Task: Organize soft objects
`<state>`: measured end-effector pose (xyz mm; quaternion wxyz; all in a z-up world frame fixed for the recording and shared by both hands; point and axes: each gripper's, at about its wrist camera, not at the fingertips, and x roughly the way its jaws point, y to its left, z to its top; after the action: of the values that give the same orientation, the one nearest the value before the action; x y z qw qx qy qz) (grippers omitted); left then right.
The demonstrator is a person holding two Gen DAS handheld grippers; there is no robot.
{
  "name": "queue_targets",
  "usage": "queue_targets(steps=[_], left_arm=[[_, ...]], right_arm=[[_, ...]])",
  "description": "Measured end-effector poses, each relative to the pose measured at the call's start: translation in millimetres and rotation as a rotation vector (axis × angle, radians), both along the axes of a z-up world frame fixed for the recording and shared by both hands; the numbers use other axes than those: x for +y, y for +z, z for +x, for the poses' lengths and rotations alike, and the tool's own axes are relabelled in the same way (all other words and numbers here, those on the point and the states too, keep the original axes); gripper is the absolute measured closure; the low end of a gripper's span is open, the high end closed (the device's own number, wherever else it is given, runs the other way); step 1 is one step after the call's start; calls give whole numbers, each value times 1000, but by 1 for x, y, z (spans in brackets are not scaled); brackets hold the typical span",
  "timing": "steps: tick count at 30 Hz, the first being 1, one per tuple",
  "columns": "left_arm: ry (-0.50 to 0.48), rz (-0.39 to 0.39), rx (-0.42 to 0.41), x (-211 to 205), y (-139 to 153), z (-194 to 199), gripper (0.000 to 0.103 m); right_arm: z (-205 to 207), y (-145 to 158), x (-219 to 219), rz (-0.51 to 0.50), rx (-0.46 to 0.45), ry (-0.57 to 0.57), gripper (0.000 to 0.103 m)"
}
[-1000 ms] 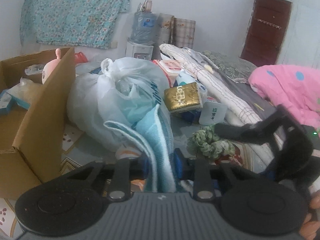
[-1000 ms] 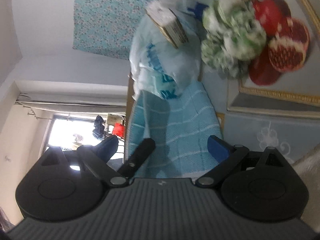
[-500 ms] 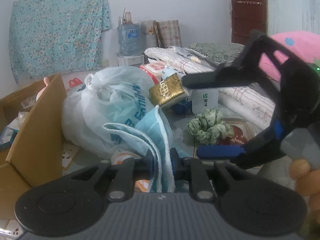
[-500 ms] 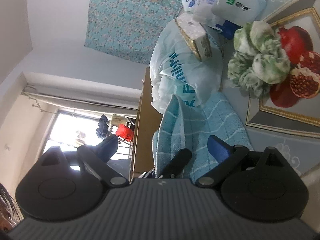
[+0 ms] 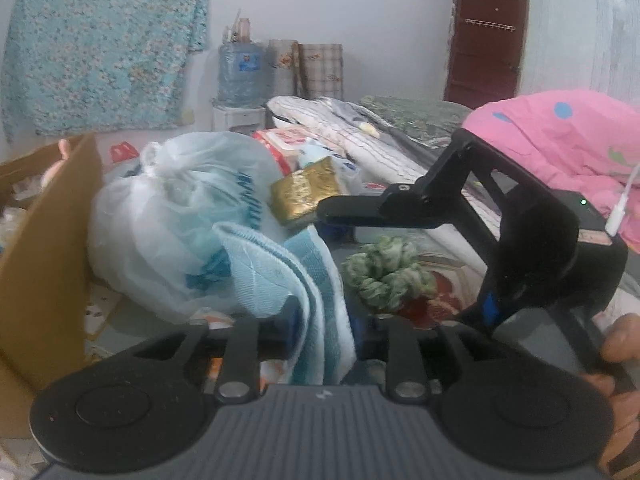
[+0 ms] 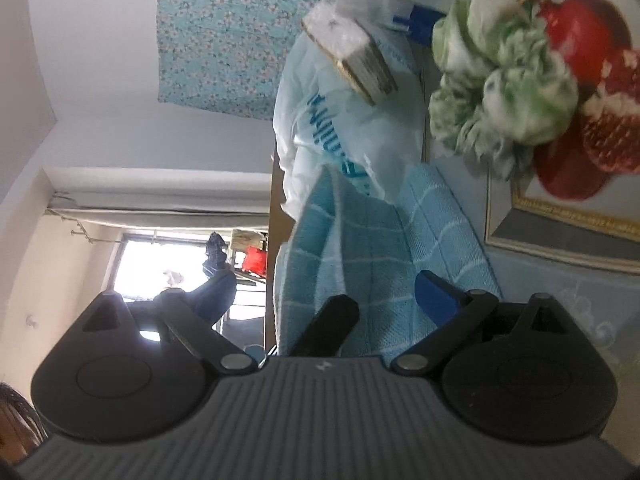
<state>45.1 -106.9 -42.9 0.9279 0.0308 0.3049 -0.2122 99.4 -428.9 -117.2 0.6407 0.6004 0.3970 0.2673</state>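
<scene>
Presently we record the scene from left to right. At far left stands the cardboard box [image 5: 44, 248], its open top holding items too small to name. Beside it lies the white plastic bag [image 5: 172, 224], knotted at the top; its blue print is creased and we cannot read it. The light blue towel [image 5: 304, 280], the task's soft thing in hand, rises folded from the left gripper [image 5: 324, 320], whose 2 fingers are clenched on its lower edge. Behind it a gold-wrapped packet [image 5: 306, 192] leans on the bag; its wording is illegible. Further right, a green and white scrunchie [image 5: 386, 272] rests on the printed mat [image 5: 440, 300], apart from the towel.

The right gripper [image 6: 332, 296] is spread wide and grasps nothing. In its own view, 1 finger lies beyond the towel's fold and the blue-padded one lies against the cloth.

In our judgement the step is a 2-handed fold or transfer of the towel. To do it well, the right gripper should close on a free edge well apart from the left's hold, keeping the layers aligned, before anything is lifted toward the box.

Of writing, only a blue label on the water bottle [image 5: 242, 74] shows, unreadable.
</scene>
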Motion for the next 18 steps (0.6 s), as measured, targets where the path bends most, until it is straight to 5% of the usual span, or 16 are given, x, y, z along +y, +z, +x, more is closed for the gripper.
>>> queue_targets(steps=[4, 10, 18], left_arm=[[-26, 29, 10, -13, -6, 4, 71], [-78, 41, 46, -26, -12, 12, 51], [-139, -32, 98, -19, -18, 11, 25]], right_arm=[[-6, 8, -13, -32, -36, -51, 6], [-8, 34, -35, -57, -143, -104, 6], [10, 52, -29, 7, -207, -4, 6]])
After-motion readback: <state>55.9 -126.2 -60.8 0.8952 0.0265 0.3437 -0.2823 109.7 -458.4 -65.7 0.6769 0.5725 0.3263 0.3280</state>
